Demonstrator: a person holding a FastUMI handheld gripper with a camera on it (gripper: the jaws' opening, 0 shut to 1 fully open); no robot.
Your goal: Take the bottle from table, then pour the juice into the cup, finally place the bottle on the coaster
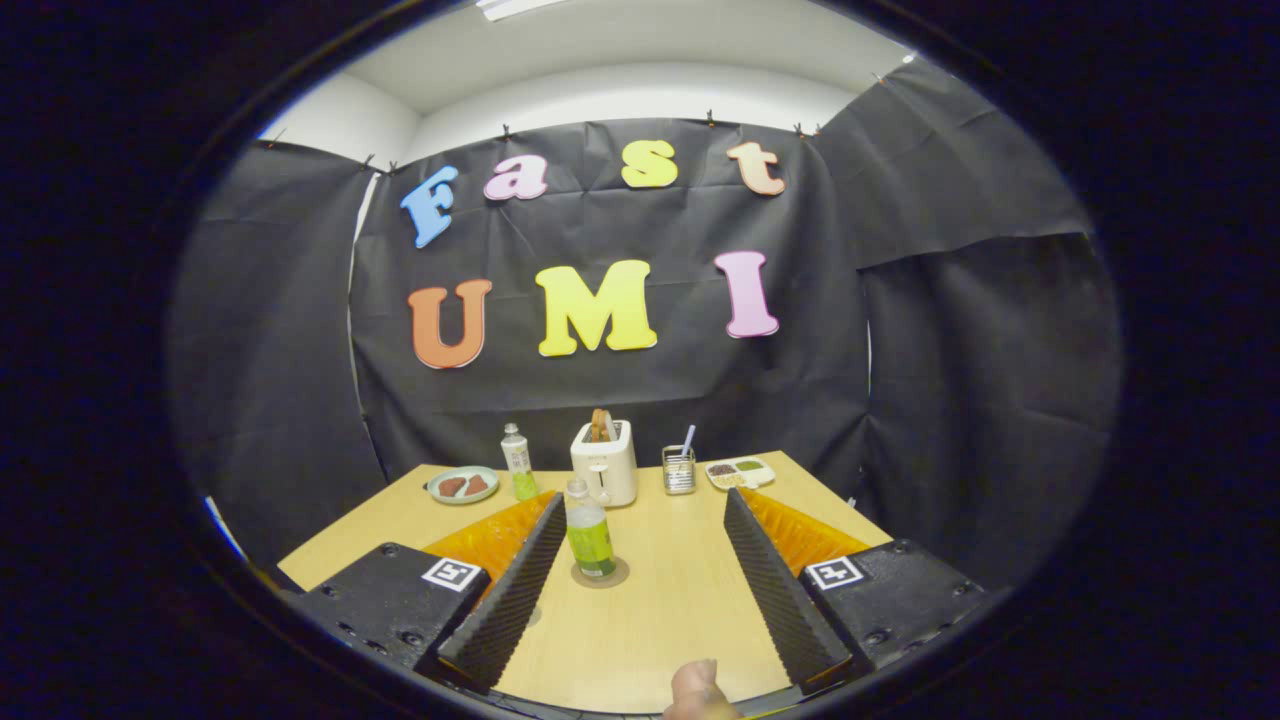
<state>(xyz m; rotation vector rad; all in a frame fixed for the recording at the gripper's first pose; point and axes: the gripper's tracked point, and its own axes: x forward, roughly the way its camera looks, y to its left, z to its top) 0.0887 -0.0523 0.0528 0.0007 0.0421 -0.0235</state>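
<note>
Bottle (pixel 589 535) upright on coaster (pixel 600 573), untouched between wide-open jaws of gripper (pixel 640 505).

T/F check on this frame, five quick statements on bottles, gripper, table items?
1. The near bottle stands on the coaster. True.
2. The gripper is shut on that bottle. False: its fingers are spread wide, touching nothing.
3. A second bottle stands farther back beside the plate. True.
4. The toaster lies on its side. False: it is upright.
5. The near bottle lies tipped over. False: it is upright.
</note>
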